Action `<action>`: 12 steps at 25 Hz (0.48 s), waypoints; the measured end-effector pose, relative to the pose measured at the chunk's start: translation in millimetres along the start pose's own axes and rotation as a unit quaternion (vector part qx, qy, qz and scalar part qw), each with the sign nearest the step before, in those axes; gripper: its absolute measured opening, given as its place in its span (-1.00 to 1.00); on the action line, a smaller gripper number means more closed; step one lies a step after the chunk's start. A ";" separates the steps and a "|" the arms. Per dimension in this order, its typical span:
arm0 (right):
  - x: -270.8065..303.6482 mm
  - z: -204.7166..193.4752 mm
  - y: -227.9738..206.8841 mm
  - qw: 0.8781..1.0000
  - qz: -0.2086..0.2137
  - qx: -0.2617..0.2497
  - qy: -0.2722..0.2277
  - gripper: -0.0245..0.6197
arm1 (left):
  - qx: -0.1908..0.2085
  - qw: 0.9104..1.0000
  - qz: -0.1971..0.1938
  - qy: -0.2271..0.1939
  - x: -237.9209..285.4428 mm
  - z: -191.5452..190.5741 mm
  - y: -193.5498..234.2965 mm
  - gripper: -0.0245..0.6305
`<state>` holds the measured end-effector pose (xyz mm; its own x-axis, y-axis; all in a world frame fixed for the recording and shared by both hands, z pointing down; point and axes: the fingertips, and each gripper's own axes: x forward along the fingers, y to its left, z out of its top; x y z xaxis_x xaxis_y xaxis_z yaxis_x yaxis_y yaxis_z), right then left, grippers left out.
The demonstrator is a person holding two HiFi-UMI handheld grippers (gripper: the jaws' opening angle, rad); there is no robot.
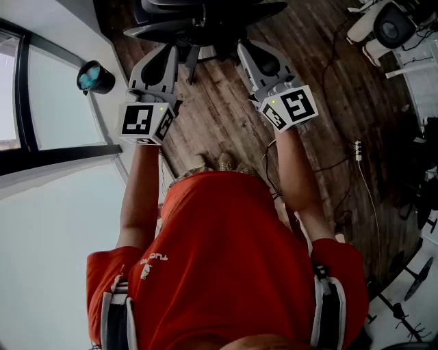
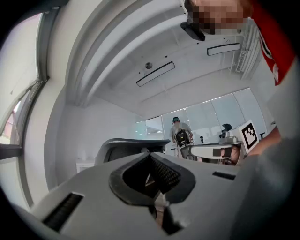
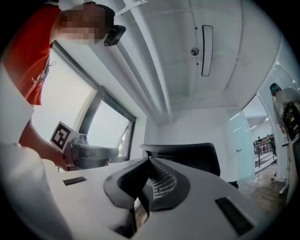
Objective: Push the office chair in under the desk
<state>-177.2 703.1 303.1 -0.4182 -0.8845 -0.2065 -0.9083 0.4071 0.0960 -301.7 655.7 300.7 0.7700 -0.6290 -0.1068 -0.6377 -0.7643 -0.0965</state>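
A black office chair (image 1: 205, 20) stands on the wood floor at the top of the head view. Both grippers are held out toward it, side by side. My left gripper (image 1: 172, 49) is shut with nothing between its jaws, its tip close to the chair's near edge. My right gripper (image 1: 243, 46) is shut and empty too, just right of it. Whether either tip touches the chair I cannot tell. The left gripper (image 2: 150, 154) sees the chair's back (image 2: 131, 144) just ahead. The right gripper (image 3: 149, 160) faces the mesh back (image 3: 190, 158). I cannot make out the desk.
A glass wall with a dark frame (image 1: 61, 154) runs along the left, with a small dark round object (image 1: 96, 76) beside it. Cables and a power strip (image 1: 357, 149) lie on the floor at right. Another chair's base (image 1: 410, 287) is at the lower right. A person (image 2: 180, 132) stands far off.
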 end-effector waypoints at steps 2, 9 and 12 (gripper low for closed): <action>-2.4 -0.8 0.1 1.000 0.006 0.001 0.001 -0.85 | 0.001 1.000 -0.001 0.000 0.6 -0.8 -3.3 -0.90; -8.3 -0.6 -7.0 0.999 0.029 -0.017 0.007 -0.84 | 0.023 1.000 0.002 0.013 5.3 -4.1 -8.5 -0.89; -10.5 -1.4 -21.0 0.999 0.035 -0.037 0.017 -0.84 | 0.040 0.999 0.006 0.026 10.4 -8.6 -7.9 -0.89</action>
<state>-153.8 703.5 304.6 -0.4790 -0.8624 -0.1639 -0.8739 0.4511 0.1810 -288.6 654.0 308.8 0.7613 -0.6459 -0.0568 -0.6445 -0.7444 -0.1746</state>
